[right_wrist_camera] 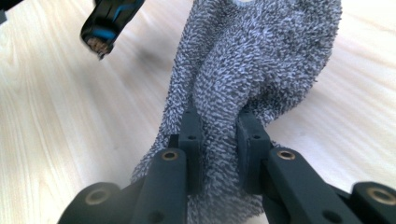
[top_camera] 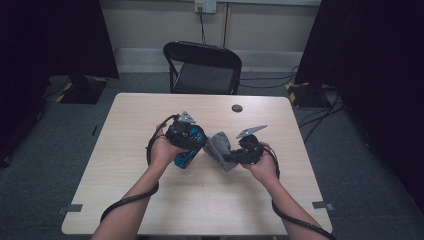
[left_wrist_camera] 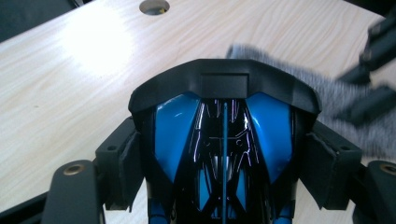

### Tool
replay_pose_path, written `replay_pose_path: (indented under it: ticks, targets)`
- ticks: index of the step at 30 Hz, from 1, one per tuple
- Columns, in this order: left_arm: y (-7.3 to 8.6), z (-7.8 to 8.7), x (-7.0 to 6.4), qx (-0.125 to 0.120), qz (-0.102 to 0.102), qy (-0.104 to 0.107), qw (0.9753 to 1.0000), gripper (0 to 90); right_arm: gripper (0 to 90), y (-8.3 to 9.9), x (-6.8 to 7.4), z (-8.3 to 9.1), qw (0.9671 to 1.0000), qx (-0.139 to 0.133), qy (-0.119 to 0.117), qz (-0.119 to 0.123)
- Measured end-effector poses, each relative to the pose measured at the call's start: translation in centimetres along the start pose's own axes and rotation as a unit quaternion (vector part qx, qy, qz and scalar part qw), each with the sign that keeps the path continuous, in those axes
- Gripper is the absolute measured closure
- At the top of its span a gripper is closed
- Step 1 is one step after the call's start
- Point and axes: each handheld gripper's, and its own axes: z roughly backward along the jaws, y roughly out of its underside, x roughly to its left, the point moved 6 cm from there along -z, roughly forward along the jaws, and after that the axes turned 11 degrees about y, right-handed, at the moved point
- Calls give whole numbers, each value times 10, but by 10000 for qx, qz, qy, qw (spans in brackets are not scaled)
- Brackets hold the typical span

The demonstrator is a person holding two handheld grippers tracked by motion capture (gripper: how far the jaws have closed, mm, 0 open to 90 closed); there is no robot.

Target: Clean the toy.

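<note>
Left gripper point(left_wrist_camera: 224, 154) clamps a glossy blue-and-black toy car point(left_wrist_camera: 224, 140) between its pads, lifted just above the desk point(top_camera: 150, 195). Right gripper point(right_wrist_camera: 219, 135) pinches a fold of fuzzy grey cloth point(right_wrist_camera: 252, 60), bunched up beside the car at mid-desk.

Mid-frame, the glossy blue-and-black plastic object point(left_wrist_camera: 224, 140) shines in bright blue panels between black ribs. Right of it, the fuzzy grey terry cloth point(right_wrist_camera: 252, 70) looks speckled dark and pale. Beneath both, the pale wood-grain table point(top_camera: 210, 200) shows fine streaks.
</note>
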Motion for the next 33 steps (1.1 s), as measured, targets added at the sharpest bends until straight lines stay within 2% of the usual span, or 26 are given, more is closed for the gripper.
replay_pose_path:
  ticks: [3,6,11,17,21,33]
  targets:
    - [3,0,0,50,-1,16,10000,254,753,-3,-6,4,10000,-42,29,-67]
    - [6,0,0,103,5,27,9999,253,753,-10,-15,16,9997,-139,136,-133]
    - [7,-1,-2,77,20,81,9999,253,753,-19,-21,25,9994,-221,224,-148]
    - [7,-2,-6,89,-53,99,9999,254,754,-31,-27,34,9987,-372,275,-196]
    - [4,-5,-9,118,-69,147,9998,254,754,-39,-25,37,9985,-450,248,-181]
    - [0,-17,-21,238,-210,264,9991,255,753,-61,-6,34,9982,-595,106,-25]
